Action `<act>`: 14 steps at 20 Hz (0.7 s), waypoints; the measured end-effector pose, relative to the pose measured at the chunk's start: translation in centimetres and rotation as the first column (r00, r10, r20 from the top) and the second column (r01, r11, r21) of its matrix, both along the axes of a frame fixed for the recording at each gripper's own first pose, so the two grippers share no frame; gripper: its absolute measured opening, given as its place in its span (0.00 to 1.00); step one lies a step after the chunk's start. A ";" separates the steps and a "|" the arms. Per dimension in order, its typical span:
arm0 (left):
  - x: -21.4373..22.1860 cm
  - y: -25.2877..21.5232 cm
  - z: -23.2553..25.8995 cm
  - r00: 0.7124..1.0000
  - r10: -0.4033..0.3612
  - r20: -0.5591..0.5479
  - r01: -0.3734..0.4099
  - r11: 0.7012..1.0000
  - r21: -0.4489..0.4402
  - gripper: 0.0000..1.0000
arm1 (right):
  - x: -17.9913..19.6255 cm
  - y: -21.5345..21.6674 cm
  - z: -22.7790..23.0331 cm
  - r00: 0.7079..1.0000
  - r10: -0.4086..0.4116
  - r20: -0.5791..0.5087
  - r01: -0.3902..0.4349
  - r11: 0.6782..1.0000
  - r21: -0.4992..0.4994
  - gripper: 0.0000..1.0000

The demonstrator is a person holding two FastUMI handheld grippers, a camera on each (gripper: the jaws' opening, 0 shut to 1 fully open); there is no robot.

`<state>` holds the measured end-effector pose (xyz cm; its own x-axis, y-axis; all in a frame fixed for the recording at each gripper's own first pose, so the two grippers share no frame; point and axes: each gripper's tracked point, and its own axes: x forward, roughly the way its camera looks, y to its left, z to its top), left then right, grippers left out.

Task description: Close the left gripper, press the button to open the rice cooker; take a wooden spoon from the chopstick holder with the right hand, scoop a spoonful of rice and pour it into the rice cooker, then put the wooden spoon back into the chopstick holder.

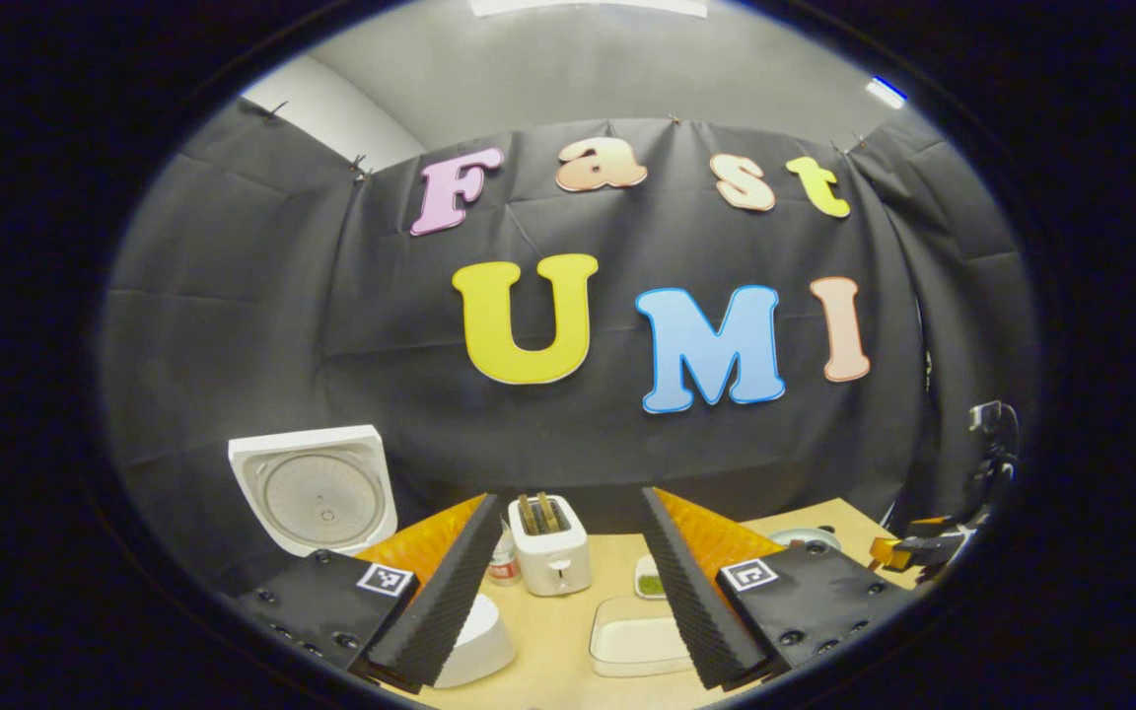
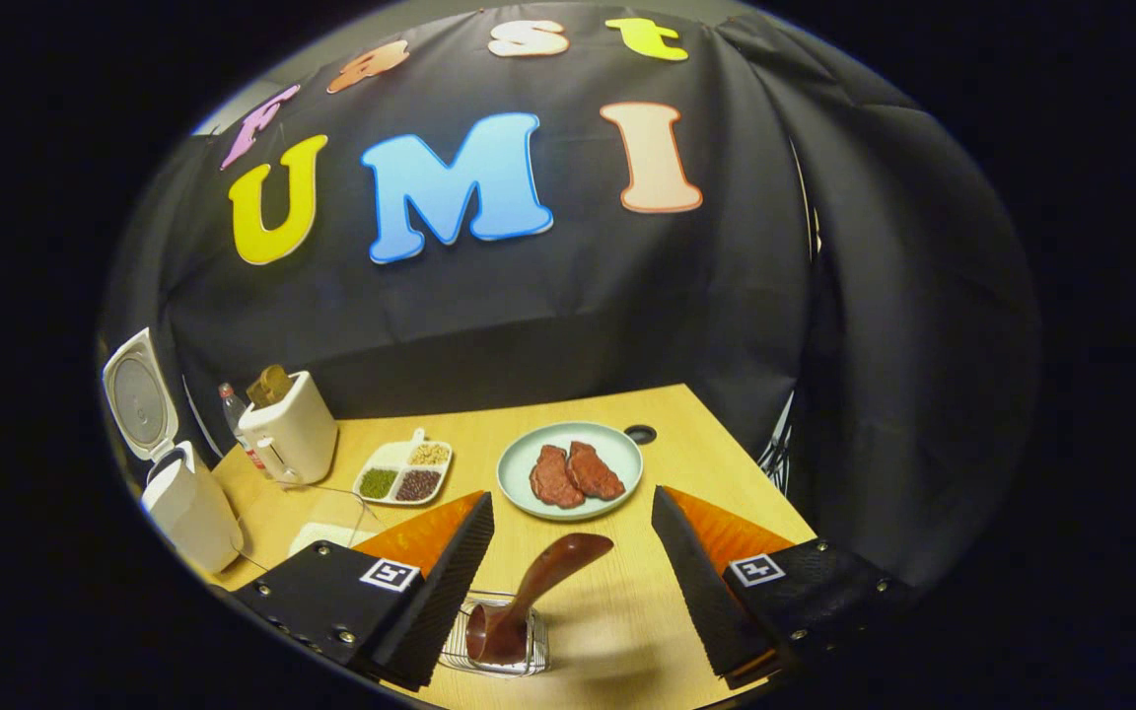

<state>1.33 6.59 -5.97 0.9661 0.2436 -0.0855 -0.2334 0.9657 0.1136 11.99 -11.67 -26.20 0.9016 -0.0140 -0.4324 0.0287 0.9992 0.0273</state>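
The wooden spoon [image 2: 529,597] stands tilted in the wire chopstick holder [image 2: 496,643] on the surface [image 2: 617,611], between the fingers of the right tongs [image 2: 573,582], which are spread apart and not touching it. The rice cooker [image 2: 188,498] sits at the far left with its lid [image 1: 317,488] up. The left tongs [image 1: 568,582] are also apart, above the surface near a toaster [image 1: 550,552].

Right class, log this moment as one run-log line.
rice cooker: lid open | wooden spoon: in chopstick holder | right gripper: open, around spoon | left gripper: open
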 end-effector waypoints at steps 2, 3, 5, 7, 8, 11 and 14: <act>0.0 0.3 -0.2 1.000 0.014 -0.011 -0.014 1.000 0.004 0.99 | 0.4 0.3 -2.1 0.999 0.015 -0.047 -0.014 0.999 0.033 0.98; 0.0 0.2 -0.4 1.000 0.011 -0.010 -0.011 1.000 0.006 0.99 | 0.5 0.6 -2.9 0.998 0.032 -0.061 -0.029 0.998 0.049 0.98; 0.1 0.3 -0.8 1.000 0.006 -0.011 -0.007 1.000 -0.006 0.97 | 0.9 0.7 -3.7 0.996 0.053 -0.073 -0.049 0.997 0.055 0.98; 0.2 1.0 -1.4 1.000 0.022 -0.022 -0.023 1.000 -0.020 0.99 | 1.0 1.0 -4.1 0.994 0.062 -0.086 -0.054 0.995 0.088 0.83; 0.4 1.3 -1.5 0.999 0.027 -0.022 -0.028 0.999 -0.030 0.99 | 1.2 1.1 -4.6 0.993 0.059 -0.098 -0.048 0.992 0.115 0.71; 0.8 1.7 -1.4 0.999 0.024 -0.021 -0.025 0.999 -0.036 0.98 | 1.1 2.0 -4.5 0.992 0.079 -0.100 -0.055 0.973 0.224 0.47; 1.1 2.0 -1.4 1.000 0.011 -0.018 -0.011 1.000 -0.025 0.98 | 1.1 2.7 -4.3 0.989 0.104 -0.107 -0.070 0.956 0.283 0.30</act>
<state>2.42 8.55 -7.41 0.9616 0.2518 -0.1090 -0.2423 0.9657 0.0931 13.10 -9.01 -30.51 0.8356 0.1985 -0.5122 -0.0383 0.9512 0.3061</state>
